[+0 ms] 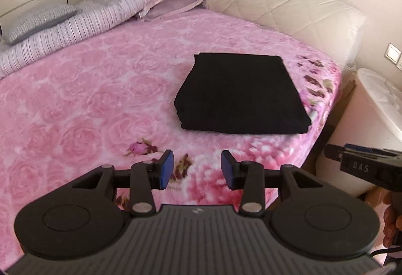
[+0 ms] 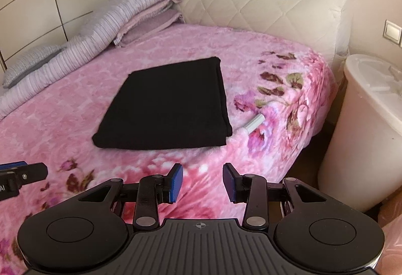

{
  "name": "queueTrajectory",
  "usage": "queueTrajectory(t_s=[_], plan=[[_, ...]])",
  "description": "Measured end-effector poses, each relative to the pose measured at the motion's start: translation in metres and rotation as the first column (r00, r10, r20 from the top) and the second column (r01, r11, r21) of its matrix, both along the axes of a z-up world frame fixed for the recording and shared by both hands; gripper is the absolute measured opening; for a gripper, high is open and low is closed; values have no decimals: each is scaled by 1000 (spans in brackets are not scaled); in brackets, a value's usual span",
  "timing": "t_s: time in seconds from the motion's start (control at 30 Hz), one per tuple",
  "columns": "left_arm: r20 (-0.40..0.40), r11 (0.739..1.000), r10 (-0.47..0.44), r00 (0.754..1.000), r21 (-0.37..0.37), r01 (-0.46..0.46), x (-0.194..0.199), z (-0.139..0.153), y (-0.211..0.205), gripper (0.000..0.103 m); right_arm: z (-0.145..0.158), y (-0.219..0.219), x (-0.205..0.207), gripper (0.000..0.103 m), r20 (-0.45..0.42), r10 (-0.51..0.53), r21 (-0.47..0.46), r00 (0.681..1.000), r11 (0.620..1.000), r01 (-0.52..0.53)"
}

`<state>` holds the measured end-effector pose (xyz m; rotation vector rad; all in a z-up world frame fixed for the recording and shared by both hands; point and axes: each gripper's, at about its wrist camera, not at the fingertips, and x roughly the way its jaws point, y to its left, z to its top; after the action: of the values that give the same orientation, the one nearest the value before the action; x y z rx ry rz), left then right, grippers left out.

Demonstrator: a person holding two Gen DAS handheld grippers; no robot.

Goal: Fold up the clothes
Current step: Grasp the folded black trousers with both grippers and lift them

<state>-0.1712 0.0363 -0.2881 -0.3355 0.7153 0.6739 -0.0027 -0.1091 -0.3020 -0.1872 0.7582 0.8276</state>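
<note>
A black garment (image 1: 241,96) lies folded into a flat rectangle on the pink rose-patterned bed cover (image 1: 88,99). It also shows in the right wrist view (image 2: 168,104). My left gripper (image 1: 197,169) is open and empty, held above the bed's near edge, short of the garment. My right gripper (image 2: 202,180) is open and empty, also near the front edge, apart from the garment. Part of the right gripper's body (image 1: 364,167) shows at the right of the left wrist view. The left gripper's tip (image 2: 22,172) shows at the left of the right wrist view.
A small white tube (image 2: 253,123) lies on the bed cover (image 2: 62,104) just right of the garment. Striped pillows and a folded quilt (image 1: 113,6) lie at the back left. A quilted cream headboard (image 2: 263,6) lines the back. A white round container (image 2: 361,129) stands beside the bed on the right.
</note>
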Motion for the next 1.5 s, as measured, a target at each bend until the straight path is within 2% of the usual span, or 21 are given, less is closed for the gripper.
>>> queueTrajectory(t_s=[0.1,0.2,0.33,0.4,0.47,0.53,0.57,0.7,0.9,1.03,1.13,1.2,1.33,1.4,1.5], plan=[[3,1000,1,1000,-31,-1,18,-10,19,37,-11,9,20,39,-18,-13,-13,1000,1000,12],[12,998,3,1000,-63,-2,35,-19,36,44,-22,17,39,39,-32,-14,-26,999,1000,13],[72,981,24,997,-191,-10,49,-39,76,44,-45,22,75,39,-123,-7,-29,992,1000,3],[118,967,51,992,-252,-20,50,-48,99,45,-52,12,104,39,-240,-5,61,971,998,21],[162,950,85,983,-310,-31,49,-55,124,46,-59,2,132,42,-353,7,147,936,988,49],[192,931,110,975,-362,-34,52,-63,148,48,-59,-3,161,63,-438,25,240,899,967,90],[203,923,117,972,-385,-31,54,-67,159,48,-58,-5,176,68,-477,39,282,878,953,112],[228,917,89,970,-399,10,79,-75,195,52,-53,14,214,70,-513,114,330,851,941,73],[317,889,-18,948,-430,160,113,-96,233,53,-53,69,243,70,-513,166,267,842,963,-27],[361,836,-26,932,-504,218,128,-117,252,54,-70,90,255,70,-553,173,242,815,969,-41],[391,792,-33,920,-551,263,137,-131,263,55,-79,103,266,70,-573,210,257,792,964,-70],[402,770,-41,915,-571,285,145,-141,268,55,-83,110,276,70,-602,229,265,765,961,-79],[472,689,-20,881,-632,354,155,-155,272,55,-95,127,287,70,-676,272,297,685,951,-84],[469,669,-21,883,-650,361,162,-155,269,54,-100,134,287,69,-700,274,299,660,951,-77],[458,652,-22,889,-668,360,173,-156,263,42,-108,144,287,50,-734,276,301,620,951,-67]])
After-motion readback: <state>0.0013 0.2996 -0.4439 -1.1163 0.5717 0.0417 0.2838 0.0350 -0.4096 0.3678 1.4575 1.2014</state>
